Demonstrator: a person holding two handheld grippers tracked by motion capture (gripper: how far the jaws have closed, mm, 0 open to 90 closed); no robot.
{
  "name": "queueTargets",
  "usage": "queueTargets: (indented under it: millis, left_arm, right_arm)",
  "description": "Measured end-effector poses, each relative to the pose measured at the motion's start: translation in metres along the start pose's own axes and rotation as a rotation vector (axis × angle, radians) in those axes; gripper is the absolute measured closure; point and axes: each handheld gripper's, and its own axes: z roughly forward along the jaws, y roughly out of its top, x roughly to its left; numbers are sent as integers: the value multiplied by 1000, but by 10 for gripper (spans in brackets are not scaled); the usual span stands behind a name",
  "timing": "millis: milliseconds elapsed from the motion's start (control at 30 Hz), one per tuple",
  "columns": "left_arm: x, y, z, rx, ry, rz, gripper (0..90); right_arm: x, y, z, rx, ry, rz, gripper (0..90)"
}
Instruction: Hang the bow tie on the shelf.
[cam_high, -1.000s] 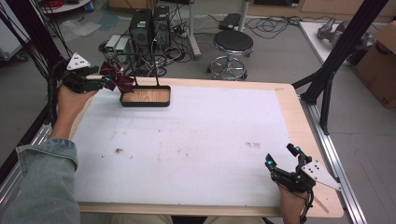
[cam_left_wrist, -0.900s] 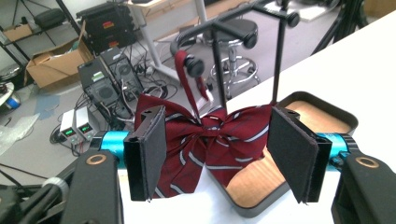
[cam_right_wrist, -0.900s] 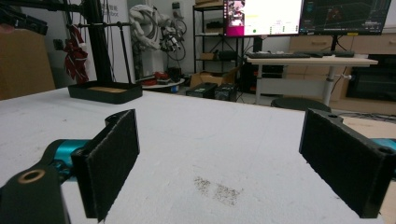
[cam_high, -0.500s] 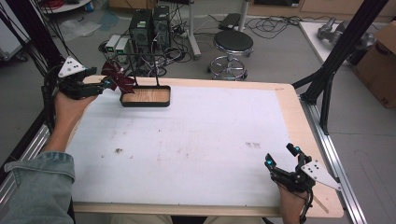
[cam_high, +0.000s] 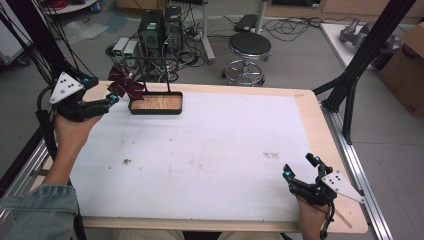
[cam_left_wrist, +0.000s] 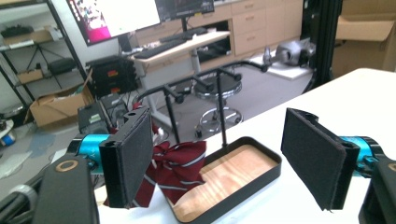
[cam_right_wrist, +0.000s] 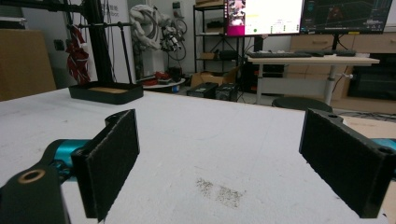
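High view: my left gripper (cam_high: 114, 98), jaws just opened wide, sits beside the bow tie (cam_high: 126, 86) hanging at the table's (cam_high: 210, 150) far-left corner; right gripper (cam_high: 300, 169) wide, empty.

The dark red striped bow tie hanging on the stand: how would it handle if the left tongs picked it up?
The bow tie looks like soft fabric, so probably floppy and light. It drapes over the tray rim, so it may snag there. The open left tongs have wide pads, which should hold cloth without slipping.

— What's my table (cam_high: 310, 107) like?
— Wooden rim, white sheet (cam_high: 210, 155) over the top, smudged near the middle.
— Anything on it?
— A black stand's wood-lined tray (cam_high: 156, 103), at my far left corner.
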Motion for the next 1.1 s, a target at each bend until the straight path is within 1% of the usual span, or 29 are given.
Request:
queueTargets:
  millis: [133, 267, 333, 400, 467, 533, 667, 800, 1000, 1067, 1100]
  left_arm:
    - [-12, -3, -11, -30, -4, 1, 236]
    - [-25, -10, -20, -50, 6, 3, 219]
    - [-29, -13, -23, -52, 5, 1, 211]
    - [-34, -20, -27, -56, 4, -12, 208]
    - [-37, -26, -29, -48, -4, -15, 208]
    - [-39, -32, -31, -44, 5, -19, 207]
    - [-44, -49, -35, -37, 24, -50, 198]
    - [-50, -63, -41, -42, 53, -44, 190]
    - [-60, -82, -52, -36, 73, -60, 190]
    - [-63, -87, -55, -30, 87, -60, 190]
    - [-65, -90, -57, -29, 95, -63, 190]
  right_arm:
    - [0, 0, 0, -2, 1, 1, 111]
    - [1, 0, 0, 0, 2, 5, 111]
    - [1, 0, 1, 1, 2, 5, 111]
    - [0, 0, 1, 1, 3, 5, 111]
    - [1, 0, 1, 5, 2, 6, 111]
    - [0, 0, 1, 3, 2, 5, 111]
    - [0, 0, 1, 6, 3, 5, 111]
    - [-1, -1, 2, 8, 1, 5, 111]
    - [-1, 0, 4, 3, 2, 5, 111]
    - [0, 0, 6, 7, 4, 9, 111]
    - [0, 0, 7, 4, 3, 3, 111]
